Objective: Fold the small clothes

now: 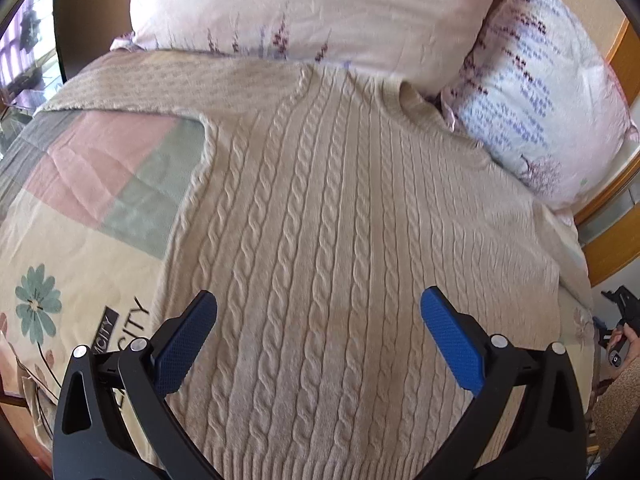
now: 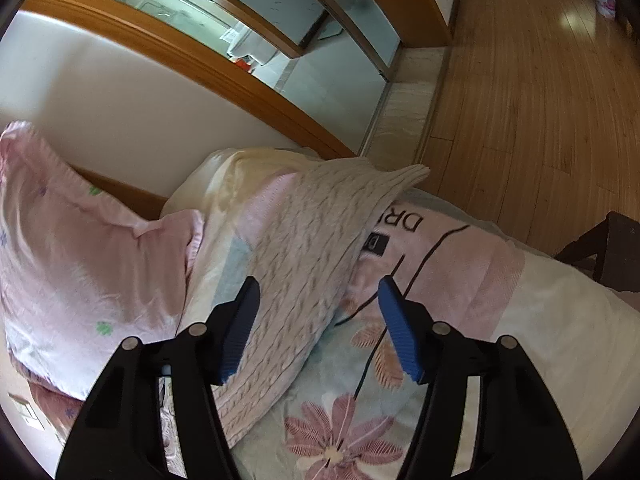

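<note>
Left wrist view shows one cable-knit sweater [image 1: 340, 216] spread flat on the floral bedspread [image 1: 80, 240], its collar towards the two pillows [image 1: 312, 12]; no fold looks made yet. The left gripper [image 1: 318, 340] hovers over its hem, fingers apart. The right gripper [image 2: 316, 328], also spread, straddles one sleeve [image 2: 304, 264] near the bed's edge.

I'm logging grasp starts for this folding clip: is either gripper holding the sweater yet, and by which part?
Nothing is held. The left gripper is open above the sweater; the right gripper is open over its sleeve.
</note>
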Tool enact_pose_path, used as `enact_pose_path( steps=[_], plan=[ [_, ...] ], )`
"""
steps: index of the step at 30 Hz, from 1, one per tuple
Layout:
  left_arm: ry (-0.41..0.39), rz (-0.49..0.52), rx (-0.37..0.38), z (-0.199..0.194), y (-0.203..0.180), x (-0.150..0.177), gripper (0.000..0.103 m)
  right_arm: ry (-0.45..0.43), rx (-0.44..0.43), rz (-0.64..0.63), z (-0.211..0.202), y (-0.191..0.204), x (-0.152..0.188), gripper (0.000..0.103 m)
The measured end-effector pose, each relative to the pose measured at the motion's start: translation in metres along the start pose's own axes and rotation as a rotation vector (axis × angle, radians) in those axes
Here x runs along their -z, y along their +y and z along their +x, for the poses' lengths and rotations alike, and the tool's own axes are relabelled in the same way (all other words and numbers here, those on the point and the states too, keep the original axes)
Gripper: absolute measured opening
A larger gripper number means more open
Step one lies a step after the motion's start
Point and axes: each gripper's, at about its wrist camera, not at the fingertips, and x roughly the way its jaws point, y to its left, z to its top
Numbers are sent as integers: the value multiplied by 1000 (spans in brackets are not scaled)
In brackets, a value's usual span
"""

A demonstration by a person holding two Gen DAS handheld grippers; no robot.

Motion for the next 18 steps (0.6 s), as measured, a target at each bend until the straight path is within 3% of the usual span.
enact_pose_path(
  steps=[4,7,9,11,13,15,18],
  plan=[
    [-52,-27,-21,-13,16,-14,102,-35,-24,13,8,-6,-16,49],
    [-65,-100,-52,-16,35,-22,102,-49,-8,9,14,-6,-24,33],
    [-74,-160,-76,-18,52,-27,102,-61,35,-14,18,-4,-25,8],
    [-84,-218,-82,-21,72,-33,102,-91,54,-52,14,3,-24,7],
    [-111,-279,-70,-25,93,-41,102,-178,57,-170,-3,32,-8,7],
    [-143,-346,-48,-30,117,-51,102,-240,-20,-306,-25,74,18,7],
    [-195,-439,-43,-32,156,-67,95,-298,-219,-506,-60,158,93,7]
  ],
)
